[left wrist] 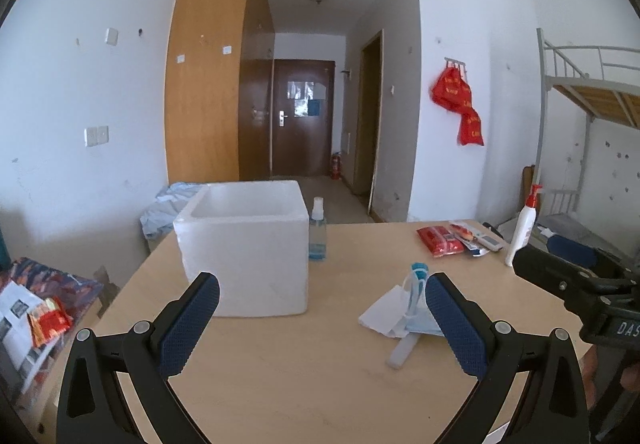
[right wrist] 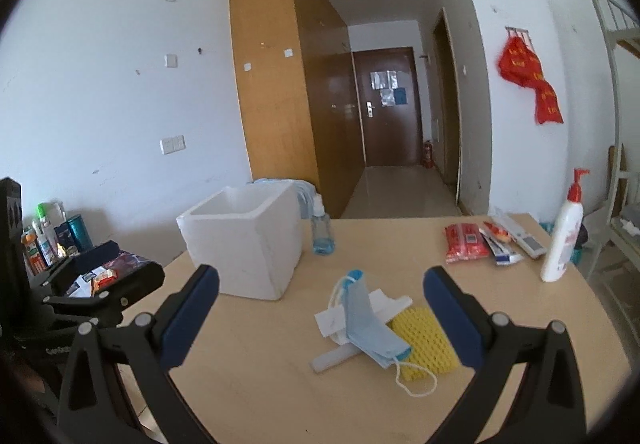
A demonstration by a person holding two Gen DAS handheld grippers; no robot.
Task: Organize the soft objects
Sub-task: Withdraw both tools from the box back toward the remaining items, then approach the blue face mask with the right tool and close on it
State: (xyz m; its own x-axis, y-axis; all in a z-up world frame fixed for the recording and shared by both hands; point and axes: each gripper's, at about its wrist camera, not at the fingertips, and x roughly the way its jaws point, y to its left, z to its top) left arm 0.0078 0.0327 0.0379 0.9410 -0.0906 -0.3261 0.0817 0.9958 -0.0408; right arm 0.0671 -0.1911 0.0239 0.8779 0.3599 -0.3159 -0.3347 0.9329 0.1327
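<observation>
**Two open grippers over a pale wooden surface with a heap of soft items**

Pale wood fills the lower half of both views: the surface [left wrist: 280, 364], with white walls and a brown door at the end of a hallway behind it.

Seen from the left wrist, the left hand-held gripper [left wrist: 322, 320] has its blue-padded fingers spread wide and holds nothing; bare wood lies between them. Just inside its right finger, at centre right of the frame, sits the face mask [left wrist: 414, 298] on a white paper piece [left wrist: 380, 312], with a white bar [left wrist: 402, 352] poking out below. The white foam box [left wrist: 244, 248] stands just beyond the left finger, open side up, with a blue spray bottle [left wrist: 318, 232] at its right side. The right-hand device shows as a black body at the right edge.

Seen from the right wrist, the right hand-held gripper [right wrist: 322, 318] is equally wide open and empty, level above the wood. Between its fingers the face mask [right wrist: 368, 328] lies draped over the paper and bar, its ear loop trailing toward the near edge. Only this view shows the yellow sponge [right wrist: 426, 340] tucked under the mask, close to the right finger.

Open wood lies ahead of the heap up to the red packet [right wrist: 466, 242] and the white pump bottle [right wrist: 564, 236] at upper right, near the far edge. The foam box [right wrist: 244, 244] stands at centre left, close to the left edge of the surface.
</observation>
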